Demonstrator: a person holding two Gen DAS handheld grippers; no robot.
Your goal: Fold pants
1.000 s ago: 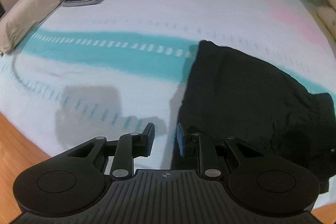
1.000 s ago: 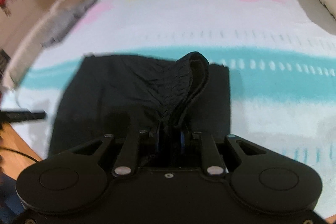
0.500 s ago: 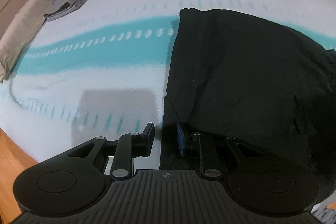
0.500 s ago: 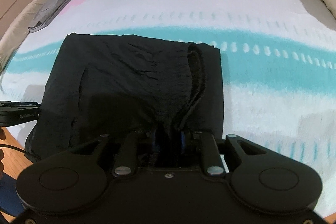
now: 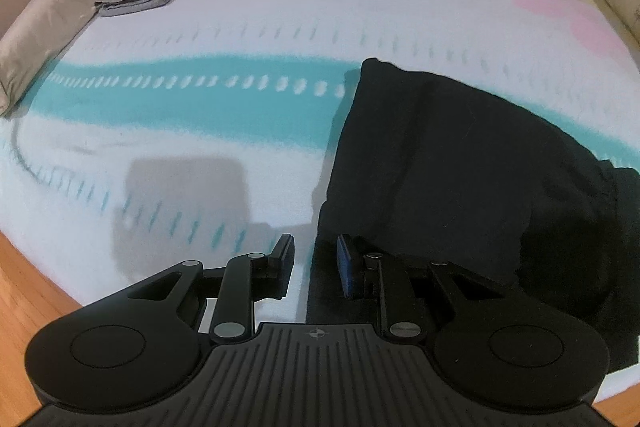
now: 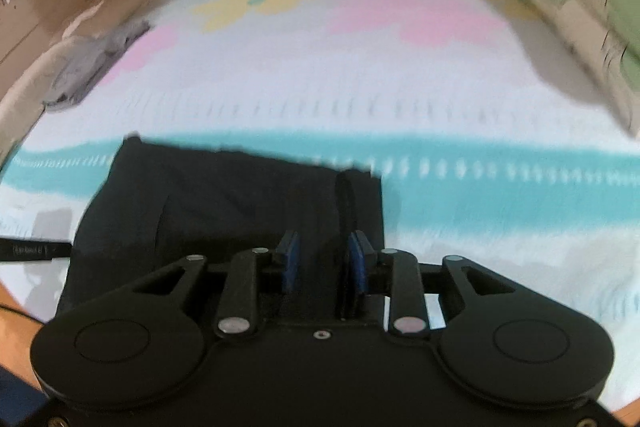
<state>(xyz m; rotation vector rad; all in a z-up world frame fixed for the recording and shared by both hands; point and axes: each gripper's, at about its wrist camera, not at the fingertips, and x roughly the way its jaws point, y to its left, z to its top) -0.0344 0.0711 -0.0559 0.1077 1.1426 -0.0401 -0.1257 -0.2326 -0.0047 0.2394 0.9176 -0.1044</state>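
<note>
fold's down, right gripper (image 6: 323,263) letting go

jaws opening, clear of the pants (image 6: 224,203); left gripper (image 5: 314,265) hanging empty. next: smoothing it flat, i guess.

L gripper (image 5: 313,265) tilted down, jaws apart, empty. R gripper (image 6: 323,263) jaws opening, prob. nothing pinched.

Two wrist views, angled down over the bed (image 5: 280,27).
Both look close past their own gripper; both share the pants (image 5: 460,167) and teal stripe (image 6: 500,187).
</note>
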